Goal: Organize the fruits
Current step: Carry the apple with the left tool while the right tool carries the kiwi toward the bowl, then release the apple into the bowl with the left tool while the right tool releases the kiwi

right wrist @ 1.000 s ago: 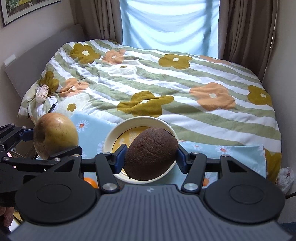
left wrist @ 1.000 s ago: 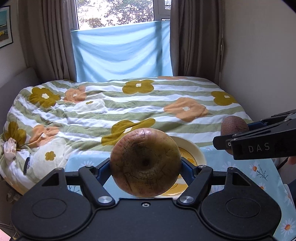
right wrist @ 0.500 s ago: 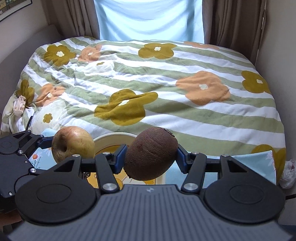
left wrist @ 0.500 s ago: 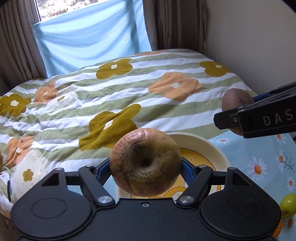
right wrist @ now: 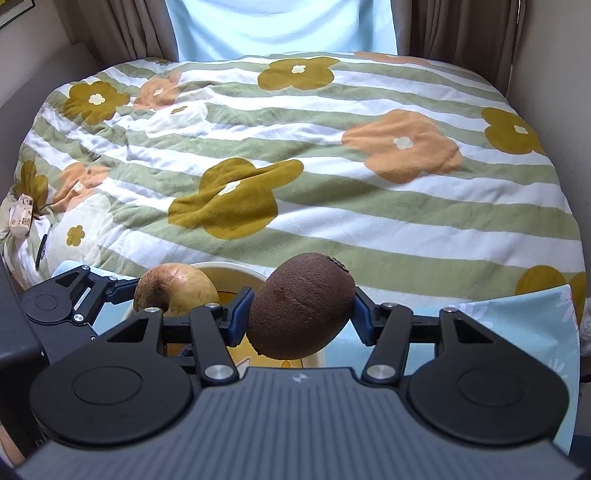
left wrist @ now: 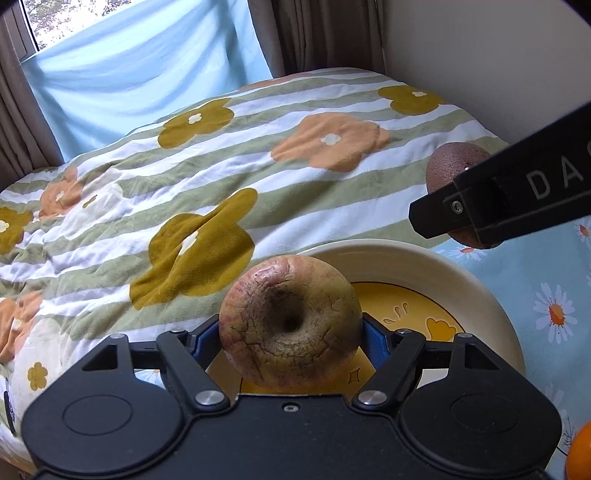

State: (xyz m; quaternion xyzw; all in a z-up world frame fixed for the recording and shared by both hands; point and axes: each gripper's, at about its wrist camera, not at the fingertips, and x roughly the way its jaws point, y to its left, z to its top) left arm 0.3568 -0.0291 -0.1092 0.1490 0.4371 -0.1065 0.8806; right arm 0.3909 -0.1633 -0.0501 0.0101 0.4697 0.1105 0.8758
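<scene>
The left gripper (left wrist: 290,334) pinches a wrinkled, cracked apple (left wrist: 290,321) between its blue pads, the hollow of the fruit turned toward the camera. Directly beyond it, at twelve o'clock, lies a cream bowl (left wrist: 476,291) with a yellow inside — the apple hangs over its near-left rim and hides much of the base. At five o'clock an orange (left wrist: 580,452) shows at the frame edge, lying on a pale blue daisy-print cloth (left wrist: 554,280). At two o'clock the right gripper's black side crosses in front of a brown kiwi (left wrist: 448,162), covering its lower half.

From the right wrist, the right gripper (right wrist: 301,317) clamps that kiwi (right wrist: 301,308) sideways between its pads, with the apple (right wrist: 177,290) just beside it at ten o'clock and the bowl rim (right wrist: 236,267) between the two. Farther out, from nine to three o'clock, spreads a bed under a green-striped flowered quilt (right wrist: 332,206), then brown curtains (right wrist: 461,29) flanking a light blue drape (right wrist: 280,26).
</scene>
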